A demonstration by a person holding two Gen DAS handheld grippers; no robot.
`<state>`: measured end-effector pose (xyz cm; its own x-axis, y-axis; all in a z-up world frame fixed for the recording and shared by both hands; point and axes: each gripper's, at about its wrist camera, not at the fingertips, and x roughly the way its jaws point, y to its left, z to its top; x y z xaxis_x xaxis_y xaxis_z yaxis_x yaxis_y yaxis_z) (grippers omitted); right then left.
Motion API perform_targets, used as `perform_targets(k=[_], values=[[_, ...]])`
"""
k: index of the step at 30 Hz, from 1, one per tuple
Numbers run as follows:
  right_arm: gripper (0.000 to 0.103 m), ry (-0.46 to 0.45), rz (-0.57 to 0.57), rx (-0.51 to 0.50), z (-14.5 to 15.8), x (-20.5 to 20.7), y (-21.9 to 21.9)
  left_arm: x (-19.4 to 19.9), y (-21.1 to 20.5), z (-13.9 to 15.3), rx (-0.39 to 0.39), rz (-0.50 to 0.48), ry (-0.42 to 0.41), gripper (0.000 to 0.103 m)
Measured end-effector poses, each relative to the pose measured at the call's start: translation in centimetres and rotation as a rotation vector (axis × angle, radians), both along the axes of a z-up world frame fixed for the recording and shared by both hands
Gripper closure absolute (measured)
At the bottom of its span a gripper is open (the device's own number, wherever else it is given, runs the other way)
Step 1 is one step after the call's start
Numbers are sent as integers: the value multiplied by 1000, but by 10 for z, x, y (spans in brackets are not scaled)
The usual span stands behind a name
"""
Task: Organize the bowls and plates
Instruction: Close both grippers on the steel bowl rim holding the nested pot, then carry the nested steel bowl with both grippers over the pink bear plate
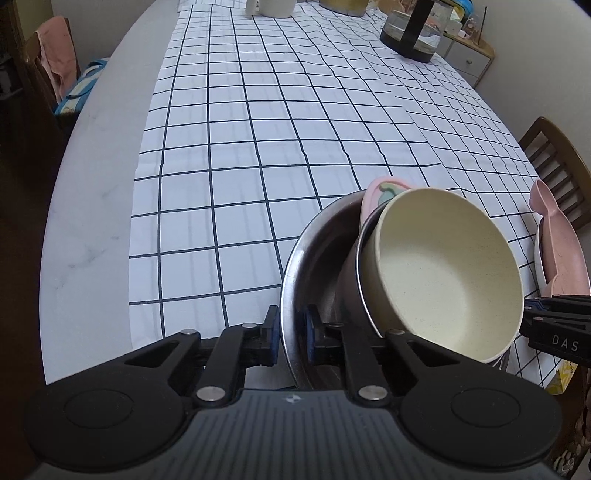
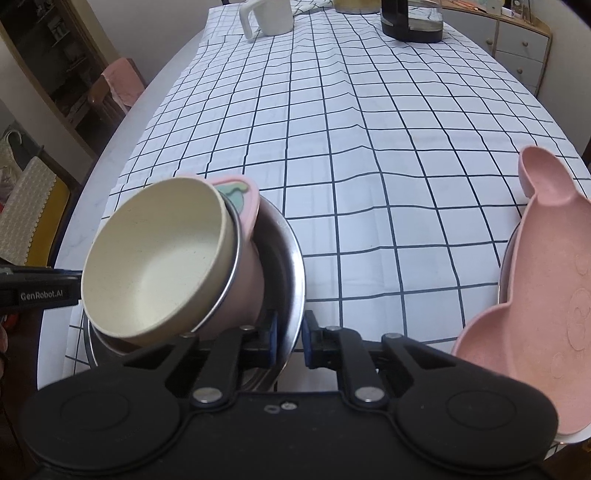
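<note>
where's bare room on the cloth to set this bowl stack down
Free: the checked tablecloth between the steel bowl and the far white mug and coffee pot. Crowded: near edge, between the stack and the pink plate.

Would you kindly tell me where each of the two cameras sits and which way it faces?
Left wrist view: on the left tool, facing along the checked tablecloth; its fingers straddle the steel bowl rim's left side; the right tool shows at the edge.
Right wrist view: on the right tool, straddling the same rim's right side; the left tool shows.
Both share the cream bowl, pink plate and coffee pot.
</note>
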<state>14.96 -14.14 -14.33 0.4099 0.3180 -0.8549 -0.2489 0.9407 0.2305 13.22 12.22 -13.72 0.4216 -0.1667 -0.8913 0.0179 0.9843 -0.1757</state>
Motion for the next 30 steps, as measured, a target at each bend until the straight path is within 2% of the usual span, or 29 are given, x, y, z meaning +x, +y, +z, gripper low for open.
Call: perform_targets(k=[12, 22, 30], values=[[91, 28, -47, -4, 4, -3, -2, -4, -6, 7, 8, 14, 4, 90], [92, -16, -86, 12, 38, -15, -21, -5, -30, 49, 4, -16, -26, 90], [92, -41, -150, 22, 78, -22, -61, 5, -79, 87, 3, -102, -67, 90]])
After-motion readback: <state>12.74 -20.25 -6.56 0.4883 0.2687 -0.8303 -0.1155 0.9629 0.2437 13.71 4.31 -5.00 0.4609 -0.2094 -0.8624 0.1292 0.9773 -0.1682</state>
